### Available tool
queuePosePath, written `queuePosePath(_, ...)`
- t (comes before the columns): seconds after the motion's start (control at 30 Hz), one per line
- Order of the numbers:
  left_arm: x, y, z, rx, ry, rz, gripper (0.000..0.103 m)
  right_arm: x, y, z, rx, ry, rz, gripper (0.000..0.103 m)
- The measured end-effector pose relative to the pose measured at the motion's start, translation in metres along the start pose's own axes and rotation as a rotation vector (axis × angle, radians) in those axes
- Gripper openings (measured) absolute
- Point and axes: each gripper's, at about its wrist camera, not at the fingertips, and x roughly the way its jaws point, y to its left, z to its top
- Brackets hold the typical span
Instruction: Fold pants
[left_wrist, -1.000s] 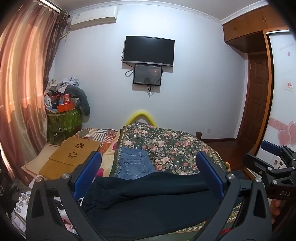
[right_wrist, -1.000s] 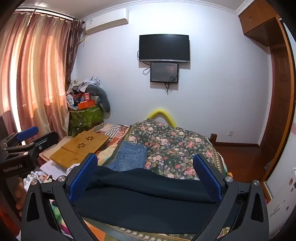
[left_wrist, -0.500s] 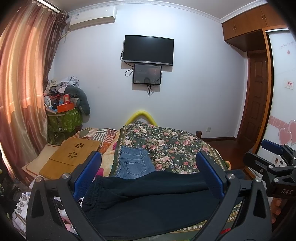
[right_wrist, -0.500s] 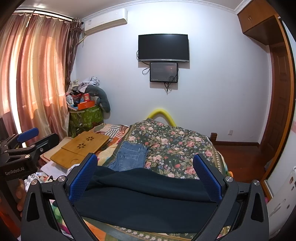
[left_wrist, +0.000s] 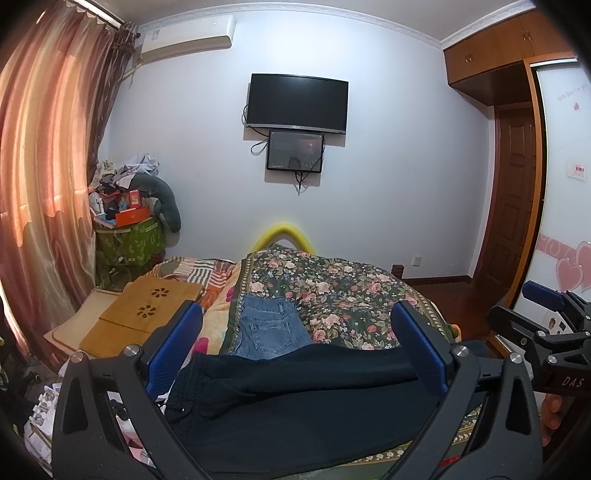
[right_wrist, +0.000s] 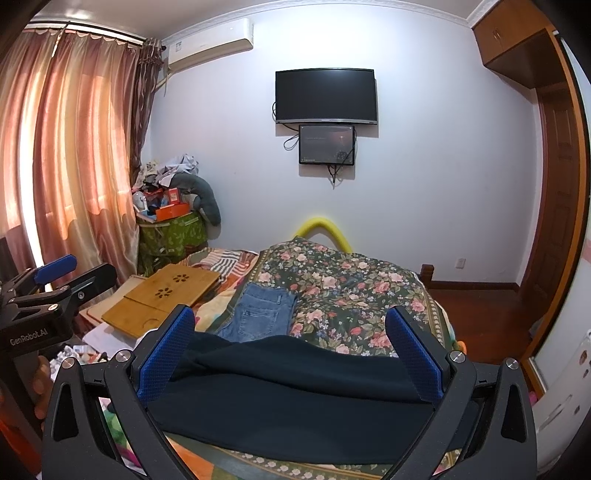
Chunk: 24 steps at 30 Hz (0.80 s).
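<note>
One flowery bed (left_wrist: 354, 291), one pair of dark pants (left_wrist: 295, 402) spread across its near edge, one folded jeans (left_wrist: 267, 326) behind. Two grippers, left (left_wrist: 295, 350) and right (right_wrist: 291, 349), both spread wide, holding nothing.

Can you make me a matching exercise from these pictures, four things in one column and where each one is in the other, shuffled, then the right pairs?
Things:
1. dark pants
2. folded jeans
3. wooden lap desk
4. television

Places:
A. mounted on the far wall
B. on the floral bedspread, beyond the dark garment
C. nearest the cameras, spread across the bed's near edge
D. on the bed's left side, by the curtain

Pairs: 1-C, 2-B, 3-D, 4-A
</note>
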Motion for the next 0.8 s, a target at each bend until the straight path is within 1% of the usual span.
queuePosePath(0.8,0.0009,-0.0022,0.0025,-0.002,0.001,-0.007,0.103,-0.0014,0.001,0.0003,0.001,-0.003,0.001,0.103)
